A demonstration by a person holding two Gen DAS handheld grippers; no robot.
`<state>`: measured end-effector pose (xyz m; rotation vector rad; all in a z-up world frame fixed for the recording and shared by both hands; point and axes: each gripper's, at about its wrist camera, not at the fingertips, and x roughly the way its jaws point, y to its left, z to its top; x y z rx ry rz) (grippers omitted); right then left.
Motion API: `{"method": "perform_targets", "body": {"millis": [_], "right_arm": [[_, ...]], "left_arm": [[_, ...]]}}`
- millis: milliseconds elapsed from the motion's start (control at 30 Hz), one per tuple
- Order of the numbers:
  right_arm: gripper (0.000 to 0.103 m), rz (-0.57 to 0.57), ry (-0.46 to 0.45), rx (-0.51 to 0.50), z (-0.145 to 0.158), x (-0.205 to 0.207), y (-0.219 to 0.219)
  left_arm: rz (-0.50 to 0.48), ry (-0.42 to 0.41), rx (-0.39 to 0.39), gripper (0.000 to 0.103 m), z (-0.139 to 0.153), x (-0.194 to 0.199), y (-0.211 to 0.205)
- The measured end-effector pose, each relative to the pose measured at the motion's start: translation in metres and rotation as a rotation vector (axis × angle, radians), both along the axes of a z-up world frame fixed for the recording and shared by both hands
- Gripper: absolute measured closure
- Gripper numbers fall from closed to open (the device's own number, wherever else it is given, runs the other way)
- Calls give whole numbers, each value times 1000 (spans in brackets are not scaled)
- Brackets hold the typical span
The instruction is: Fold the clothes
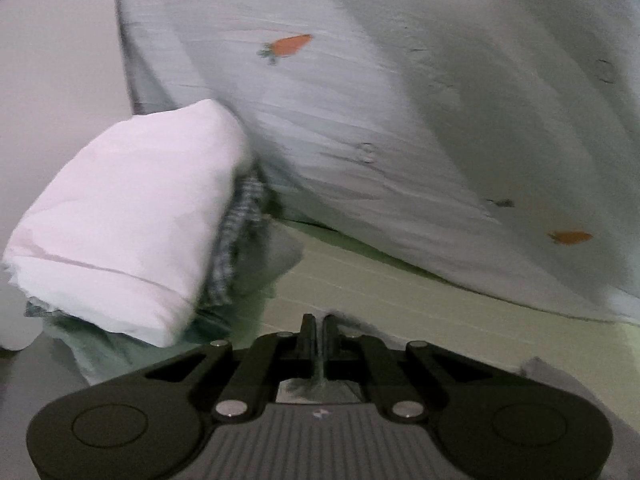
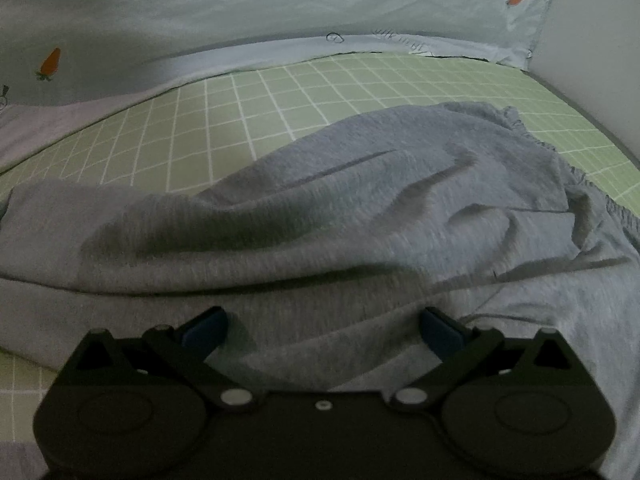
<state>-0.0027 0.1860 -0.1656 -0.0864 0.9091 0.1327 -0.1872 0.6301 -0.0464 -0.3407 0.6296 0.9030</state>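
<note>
Grey garment [image 2: 360,216] beneath right gripper [image 2: 322,330], fingers wide, left gripper [image 1: 319,330] angled down, pinching grey fabric.

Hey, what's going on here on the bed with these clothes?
Someone is folding laundry on a green checked sheet with a hand-held tool in each hand. The left tool is shut, pinching a thin edge of grey fabric. The right tool is open, its blue pads apart over a rumpled grey garment that is not yet folded. A folded white piece lies on a small pile beside a carrot-print duvet.
</note>
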Motion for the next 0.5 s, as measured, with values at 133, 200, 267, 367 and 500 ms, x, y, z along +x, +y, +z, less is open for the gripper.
{"method": "perform_targets", "body": {"millis": [133,200,267,367,500], "right_arm": [[0,-2,-6,1,0,-1,1],[0,-1,-8,1,0,-1,1],[0,0,-10,2,0,-2,0],[0,-2,-21,3,-1,-3,0],[0,-5,-30,5,-1,-4,1]], "left_arm": [[69,37,-49,77,-14,-5,5],[43,30,-85,55,-23,-7,-5],[-12,38,-131,44,-33,-4,-22],[-136,76,-202,36,-53,3,-56],[-270,132,-263,32,-74,13,-103]]}}
